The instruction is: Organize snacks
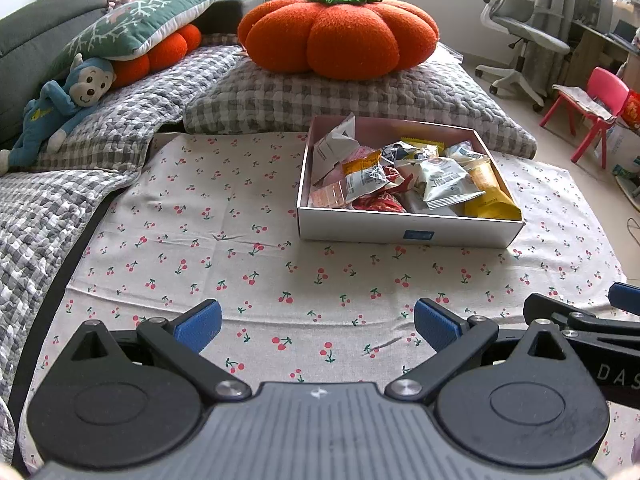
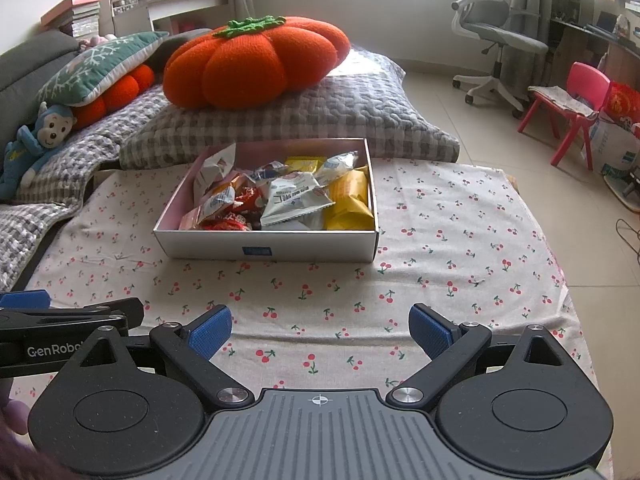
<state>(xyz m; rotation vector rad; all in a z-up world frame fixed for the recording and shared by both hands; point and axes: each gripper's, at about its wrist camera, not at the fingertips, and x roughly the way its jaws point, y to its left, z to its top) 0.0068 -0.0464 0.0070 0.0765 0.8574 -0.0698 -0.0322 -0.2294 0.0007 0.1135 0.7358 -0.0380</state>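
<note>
A shallow white box (image 1: 400,232) (image 2: 320,246) sits on the cherry-print cloth (image 1: 224,248) (image 2: 440,248). It holds several snack packets: a white-grey pouch (image 1: 444,184) (image 2: 296,200), a yellow pack (image 1: 490,196) (image 2: 350,200), an orange-white pack (image 1: 362,176), red wrappers (image 2: 230,222). My left gripper (image 1: 318,326) is open and empty, low over the cloth, well in front of the box. My right gripper (image 2: 320,332) is open and empty, also in front of the box. Each gripper shows at the other view's edge.
A big orange pumpkin cushion (image 1: 340,32) (image 2: 256,66) lies on a grey checked cushion (image 1: 360,96) behind the box. A blue monkey toy (image 1: 60,108) and a green pillow (image 1: 136,24) lie at the left. An office chair (image 2: 492,40) and a pink child's chair (image 2: 572,108) stand on the floor at the right.
</note>
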